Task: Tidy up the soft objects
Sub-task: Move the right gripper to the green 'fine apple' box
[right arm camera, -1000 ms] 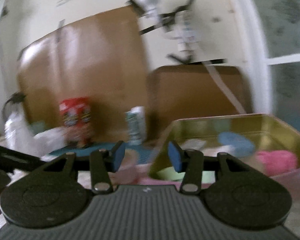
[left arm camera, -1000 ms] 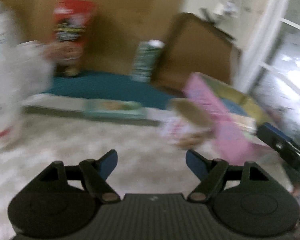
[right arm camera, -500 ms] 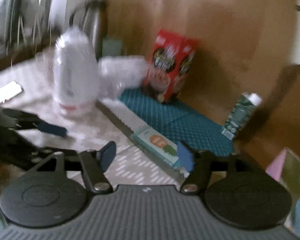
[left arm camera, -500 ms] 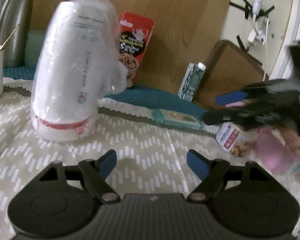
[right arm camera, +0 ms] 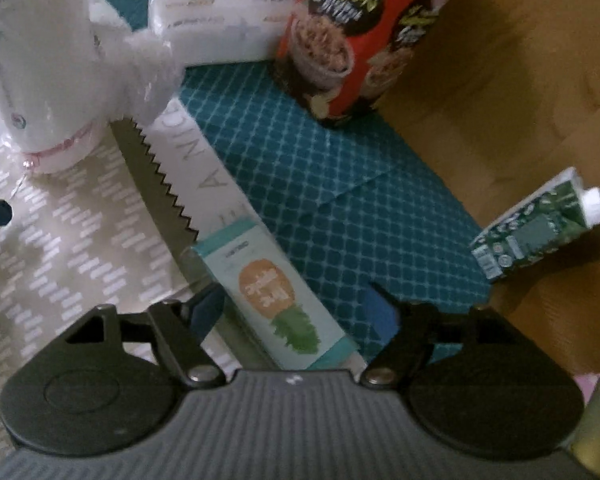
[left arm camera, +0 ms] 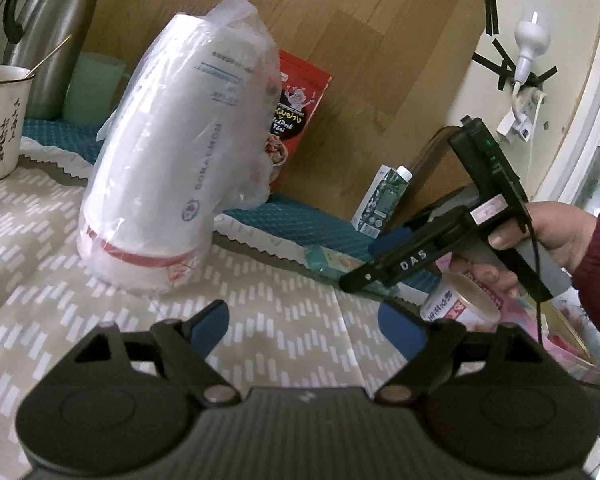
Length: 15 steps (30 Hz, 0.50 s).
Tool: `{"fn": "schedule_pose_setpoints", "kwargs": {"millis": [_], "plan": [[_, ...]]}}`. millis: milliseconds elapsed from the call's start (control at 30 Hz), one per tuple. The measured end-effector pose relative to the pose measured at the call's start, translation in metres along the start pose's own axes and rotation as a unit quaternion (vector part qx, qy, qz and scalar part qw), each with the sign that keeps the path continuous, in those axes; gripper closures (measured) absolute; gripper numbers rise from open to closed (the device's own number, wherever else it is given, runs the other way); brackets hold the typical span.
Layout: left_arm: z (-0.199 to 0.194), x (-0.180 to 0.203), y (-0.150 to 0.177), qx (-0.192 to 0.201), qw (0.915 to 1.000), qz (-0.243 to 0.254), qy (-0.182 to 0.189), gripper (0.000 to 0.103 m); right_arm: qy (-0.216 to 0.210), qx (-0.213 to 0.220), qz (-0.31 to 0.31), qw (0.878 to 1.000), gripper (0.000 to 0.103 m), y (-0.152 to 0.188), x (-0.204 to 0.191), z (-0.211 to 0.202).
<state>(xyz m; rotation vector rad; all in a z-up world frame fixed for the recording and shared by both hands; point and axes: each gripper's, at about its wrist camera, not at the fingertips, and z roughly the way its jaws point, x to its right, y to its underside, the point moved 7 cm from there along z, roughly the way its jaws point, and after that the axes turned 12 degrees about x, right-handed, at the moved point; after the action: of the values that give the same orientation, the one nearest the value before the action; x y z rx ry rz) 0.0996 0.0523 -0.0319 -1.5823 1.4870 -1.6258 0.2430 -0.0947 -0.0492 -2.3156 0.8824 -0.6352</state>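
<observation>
Teal soft pack [right arm camera: 272,292], lying flat. Sits in the lower middle of the right wrist view, right on the zigzag edge where the blue mat [right arm camera: 340,184] meets the grey cloth [right arm camera: 60,232]. Looks like the next thing to tidy.

Long side running from the middle of the frame down to the lower right, toward the camera. Runs almost along the way the right tongs [right arm camera: 294,300] point, only a bit slanted. So short side across the fingers, which looks good for a pinch.

Right tongs just above it, spreading wider right now. Pack seen between the two fingers, but no pad pressing on it. Holding nothing.

Left tongs [left arm camera: 302,316] also spreading wider, with only bare cloth between the fingers. Holding nothing too. Facing the big white bag [left arm camera: 168,168], which stands in the upper left of the left wrist view.

Right side much nearer to the pack. In the left wrist view, far off at the middle right, half hidden behind the right tongs and the hand [left arm camera: 552,236].

Next, by a guess: go lower over the pack, then squeeze across the short side. Soft, so likely to bend or slip if pinched only at one end.

Red bag [right arm camera: 352,40] at the top and green carton [right arm camera: 536,232] at the right, both well apart from the pack.
</observation>
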Motion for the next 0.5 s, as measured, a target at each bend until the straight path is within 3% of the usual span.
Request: {"fn": "schedule_pose_setpoints", "kwargs": {"millis": [100,133,233,500], "plan": [[-0.002,-0.003,0.0,0.0,1.0,-0.01,0.0,0.018,-0.018,0.003,0.017,1.0,0.031,-0.002,0.002,0.002],[-0.001,-0.004,0.0,0.0,0.9999,-0.013,0.0,0.018,-0.027,0.004,0.019,0.999,0.039,-0.003,0.0,0.002],[-0.001,-0.007,-0.001,0.001,0.9998,-0.019,-0.003,0.018,-0.027,0.013,0.002,1.0,0.047,-0.002,-0.008,-0.002],[-0.007,-0.017,-0.009,0.029,0.9985,-0.033,-0.032,0.017,-0.027,0.026,-0.011,0.999,0.052,-0.001,-0.032,-0.017]]}}
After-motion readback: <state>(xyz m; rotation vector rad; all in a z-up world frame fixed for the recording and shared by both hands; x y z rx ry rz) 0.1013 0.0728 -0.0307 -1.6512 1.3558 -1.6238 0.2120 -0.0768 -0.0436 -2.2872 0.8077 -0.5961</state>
